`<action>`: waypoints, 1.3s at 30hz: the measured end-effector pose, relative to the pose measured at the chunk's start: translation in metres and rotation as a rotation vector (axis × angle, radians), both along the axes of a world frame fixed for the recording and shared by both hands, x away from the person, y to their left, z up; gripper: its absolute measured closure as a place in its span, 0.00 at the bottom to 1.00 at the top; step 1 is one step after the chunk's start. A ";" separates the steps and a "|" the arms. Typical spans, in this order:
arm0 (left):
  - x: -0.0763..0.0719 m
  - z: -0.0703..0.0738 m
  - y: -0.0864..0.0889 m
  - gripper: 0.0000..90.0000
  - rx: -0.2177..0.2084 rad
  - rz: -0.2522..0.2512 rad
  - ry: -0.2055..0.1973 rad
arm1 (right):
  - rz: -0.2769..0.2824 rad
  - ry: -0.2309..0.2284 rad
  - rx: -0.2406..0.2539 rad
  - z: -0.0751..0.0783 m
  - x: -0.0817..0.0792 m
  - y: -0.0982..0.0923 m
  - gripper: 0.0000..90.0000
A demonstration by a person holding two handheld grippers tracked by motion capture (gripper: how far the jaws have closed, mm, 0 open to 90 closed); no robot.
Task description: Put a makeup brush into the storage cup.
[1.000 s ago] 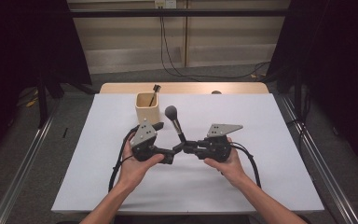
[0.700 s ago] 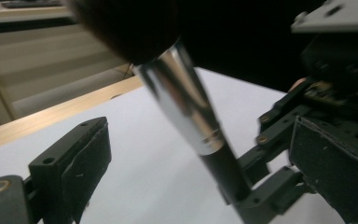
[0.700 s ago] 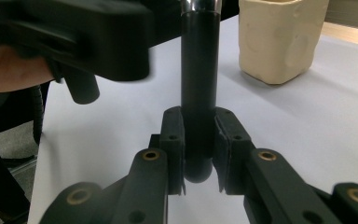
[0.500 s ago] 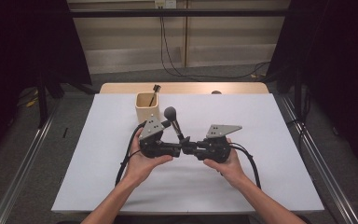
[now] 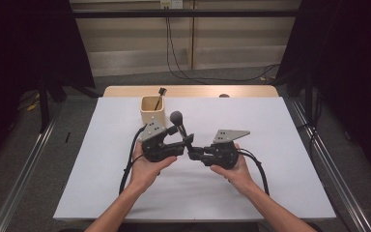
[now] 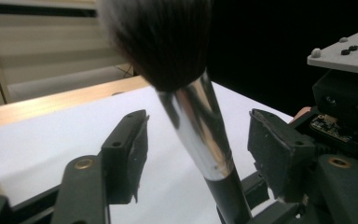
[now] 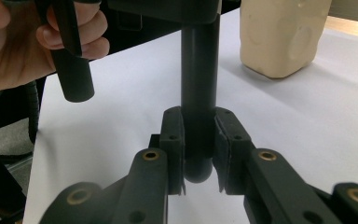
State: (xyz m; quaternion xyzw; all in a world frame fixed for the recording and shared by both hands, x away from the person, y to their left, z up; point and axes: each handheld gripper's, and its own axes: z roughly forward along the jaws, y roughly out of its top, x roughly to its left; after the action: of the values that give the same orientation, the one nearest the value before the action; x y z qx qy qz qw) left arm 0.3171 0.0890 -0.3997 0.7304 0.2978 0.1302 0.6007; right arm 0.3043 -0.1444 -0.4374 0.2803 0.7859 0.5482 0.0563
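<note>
Midway, at frame centre above the tabletop (image 5: pixel 280 145), the right gripper (image 7: pixel 199 154) clamps the brush (image 5: pixel 180 126) handle; the left gripper (image 6: pixel 200 144), jaws closing, not yet gripping its ferrule; cup (image 5: pixel 153 109) awaits behind.

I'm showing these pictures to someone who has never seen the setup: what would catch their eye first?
Probably the makeup brush held up above the middle of the white table, its dark fluffy head looming large in the left gripper view. The right gripper clamps the end of its black handle, while the left gripper has just been closing around the silver ferrule, pads not yet touching. Behind stands a beige holder with another brush inside.
</note>
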 end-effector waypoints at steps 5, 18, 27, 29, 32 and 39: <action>-0.001 0.001 0.002 0.57 -0.012 -0.017 0.020 | 0.005 -0.004 -0.008 -0.001 0.000 0.001 0.84; 0.001 0.002 0.006 0.76 -0.067 -0.043 0.053 | 0.003 0.003 -0.009 -0.003 0.000 0.004 0.84; 0.001 0.002 0.006 0.77 -0.077 -0.037 0.076 | -0.001 0.008 -0.006 -0.005 0.000 0.005 0.83; 0.000 0.003 0.005 0.77 -0.078 -0.041 0.071 | 0.001 0.010 -0.001 -0.004 0.000 0.006 0.83; -0.002 0.005 0.004 0.78 -0.073 -0.048 0.064 | -0.001 0.010 0.000 -0.004 -0.001 0.006 0.82; -0.002 0.005 0.003 0.79 -0.054 -0.048 0.051 | -0.008 0.002 0.009 -0.002 -0.002 0.007 0.75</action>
State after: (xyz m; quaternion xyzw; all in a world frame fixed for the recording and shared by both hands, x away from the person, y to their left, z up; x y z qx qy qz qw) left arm 0.3146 0.0919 -0.3952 0.7238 0.2989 0.0888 0.6155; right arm 0.3027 -0.1376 -0.4390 0.2840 0.7825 0.5512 0.0564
